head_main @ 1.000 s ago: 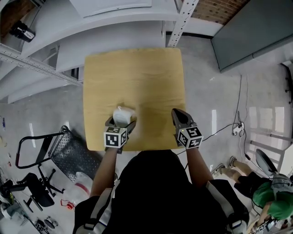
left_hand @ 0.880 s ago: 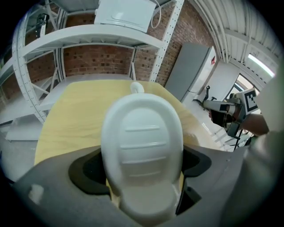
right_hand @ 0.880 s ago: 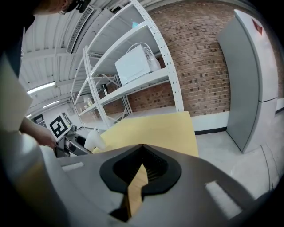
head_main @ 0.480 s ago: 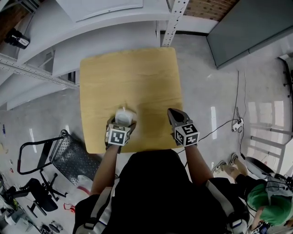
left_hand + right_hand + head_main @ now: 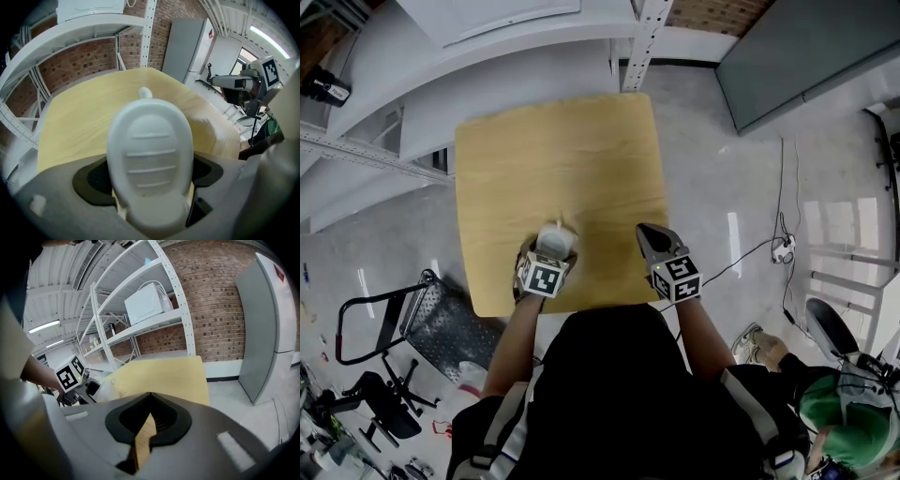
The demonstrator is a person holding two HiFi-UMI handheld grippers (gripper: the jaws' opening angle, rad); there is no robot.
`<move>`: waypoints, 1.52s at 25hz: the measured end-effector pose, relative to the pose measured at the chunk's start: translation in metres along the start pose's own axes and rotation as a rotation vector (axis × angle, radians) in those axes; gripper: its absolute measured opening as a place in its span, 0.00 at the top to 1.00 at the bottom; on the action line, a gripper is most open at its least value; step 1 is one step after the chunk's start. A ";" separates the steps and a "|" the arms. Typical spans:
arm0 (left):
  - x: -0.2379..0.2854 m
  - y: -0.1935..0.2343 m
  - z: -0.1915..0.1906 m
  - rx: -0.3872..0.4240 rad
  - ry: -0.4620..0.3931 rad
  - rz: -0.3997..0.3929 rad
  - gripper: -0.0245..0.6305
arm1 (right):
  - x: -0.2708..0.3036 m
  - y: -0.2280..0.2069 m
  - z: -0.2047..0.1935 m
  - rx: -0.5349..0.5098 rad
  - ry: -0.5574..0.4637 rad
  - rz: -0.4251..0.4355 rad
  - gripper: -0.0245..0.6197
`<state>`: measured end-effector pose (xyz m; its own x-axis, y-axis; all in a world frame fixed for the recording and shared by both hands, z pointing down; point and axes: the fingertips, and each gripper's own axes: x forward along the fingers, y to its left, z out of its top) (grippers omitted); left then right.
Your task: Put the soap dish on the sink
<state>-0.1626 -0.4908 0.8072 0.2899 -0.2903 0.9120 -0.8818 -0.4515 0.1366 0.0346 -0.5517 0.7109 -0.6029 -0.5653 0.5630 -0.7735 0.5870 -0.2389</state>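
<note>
Seen from above, a person stands at the near edge of a square, pale wooden table, with a hand-held gripper in each hand.

The left gripper is closed on a white oval soap dish. Its jaws clamp the near end from both sides, so the ridged tray faces up and the small drain lip points away from the person. Holding it by one end keeps the dish roughly level and leaves its underside free for setting down. The dish is over the near left part of the table; whether it rests on the wood or is just above it cannot be told.

The right gripper has its jaws brought together with nothing between them. Only a thin sliver of tabletop shows through the slot behind the tips. It sits over the table's near right edge, well apart from the dish, and appears to be idle and out of the way.

No sink shows in any view. Beyond the table are white metal shelving holding a microwave, a brick wall, and a tall grey cabinet. The dish probably has to be carried elsewhere.
</note>
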 end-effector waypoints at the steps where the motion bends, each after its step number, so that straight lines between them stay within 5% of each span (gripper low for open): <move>1: 0.001 -0.001 0.000 0.006 0.006 -0.002 0.25 | 0.000 0.001 0.000 -0.002 -0.001 0.003 0.95; 27: 0.016 -0.002 -0.007 0.052 0.048 0.000 0.24 | -0.011 0.013 0.003 -0.061 0.000 -0.019 0.95; 38: 0.002 0.005 0.007 -0.024 -0.051 -0.003 0.18 | -0.031 0.018 0.016 -0.061 -0.039 -0.033 0.95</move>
<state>-0.1636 -0.4993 0.8073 0.3108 -0.3317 0.8907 -0.8892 -0.4324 0.1492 0.0366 -0.5328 0.6769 -0.5852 -0.6064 0.5383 -0.7806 0.6011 -0.1715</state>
